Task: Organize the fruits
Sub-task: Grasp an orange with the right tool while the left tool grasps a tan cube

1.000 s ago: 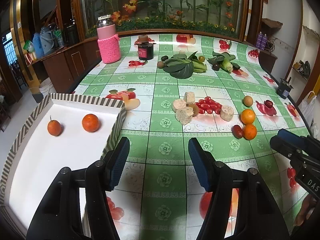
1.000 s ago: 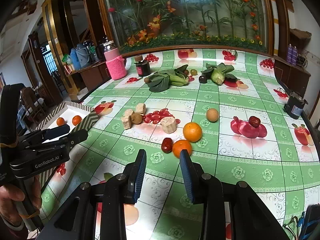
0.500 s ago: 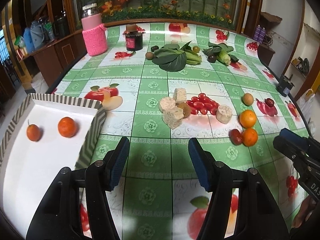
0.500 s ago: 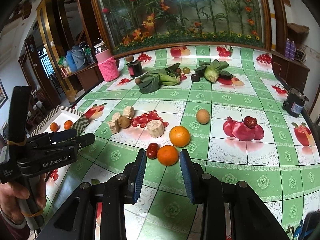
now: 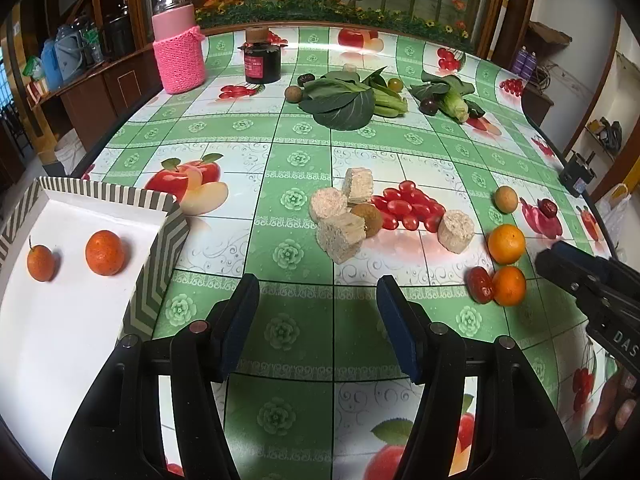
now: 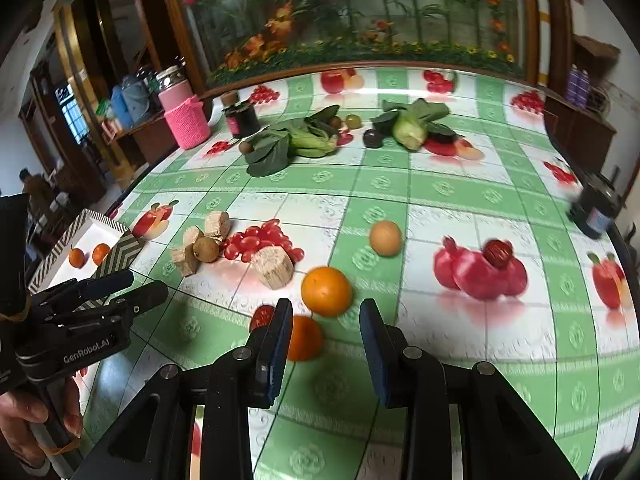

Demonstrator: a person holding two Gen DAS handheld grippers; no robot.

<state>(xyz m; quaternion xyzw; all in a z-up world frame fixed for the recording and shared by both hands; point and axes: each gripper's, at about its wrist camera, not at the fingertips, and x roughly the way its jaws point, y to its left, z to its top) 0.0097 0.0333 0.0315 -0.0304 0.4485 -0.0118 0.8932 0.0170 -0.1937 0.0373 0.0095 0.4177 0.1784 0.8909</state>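
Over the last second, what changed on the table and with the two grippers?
The right gripper has closed in on the nearer orange, which now sits partly behind its left finger; nothing is gripped. The left gripper drifted forward over the tablecloth, empty. Both openings stayed the same. The two oranges in the tray, the farther orange and the red date haven't moved.

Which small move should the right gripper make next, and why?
Probably ease the right gripper forward and down over the nearer orange. Its jaws stand open and empty, the orange lies just ahead by the left jaw, and two oranges already sit in the striped tray.
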